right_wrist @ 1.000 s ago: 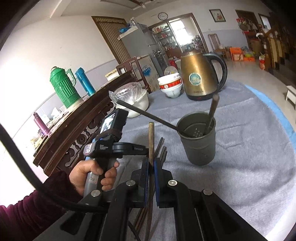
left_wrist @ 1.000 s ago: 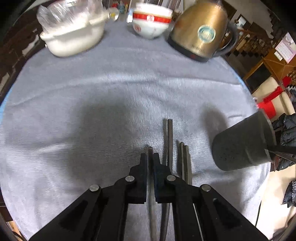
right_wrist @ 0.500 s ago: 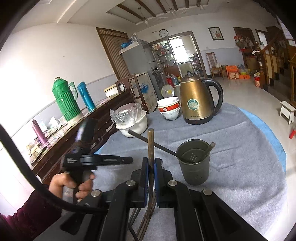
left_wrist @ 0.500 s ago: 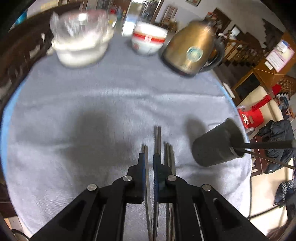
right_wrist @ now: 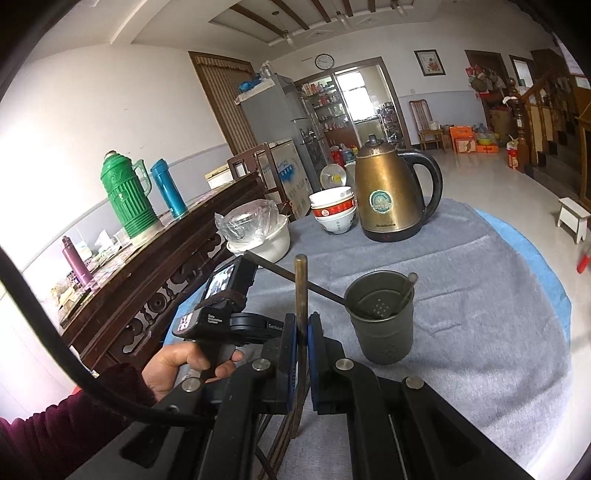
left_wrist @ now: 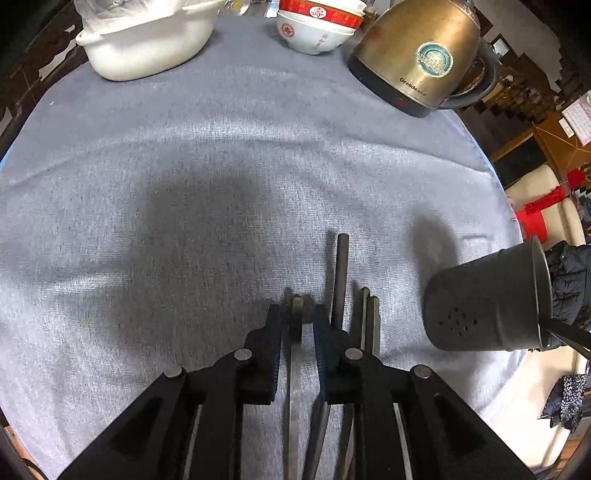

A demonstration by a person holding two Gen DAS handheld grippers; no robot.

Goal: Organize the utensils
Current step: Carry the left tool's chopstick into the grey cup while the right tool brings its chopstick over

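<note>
Several dark chopsticks (left_wrist: 341,280) lie side by side on the grey cloth in the left wrist view. My left gripper (left_wrist: 298,314) is low over them, its jaws a little apart around one chopstick (left_wrist: 295,354). A dark metal utensil cup (left_wrist: 484,302) stands to the right; it also shows in the right wrist view (right_wrist: 382,325) with two chopsticks leaning in it. My right gripper (right_wrist: 302,325) is shut on a brown chopstick (right_wrist: 301,288), holding it upright left of the cup. The left gripper's handle and hand (right_wrist: 207,354) show below left.
A brass kettle (left_wrist: 417,59) (right_wrist: 388,199), stacked red-and-white bowls (left_wrist: 317,26) (right_wrist: 334,214) and a white pot with plastic wrap (left_wrist: 147,40) (right_wrist: 260,236) stand at the table's far side. A dark wooden sideboard (right_wrist: 147,273) with flasks runs along the left.
My left gripper dropped back down to the chopsticks on the cloth and its jaws parted slightly. My right gripper, still holding the brown chopstick, shifted a little towards the cup.
</note>
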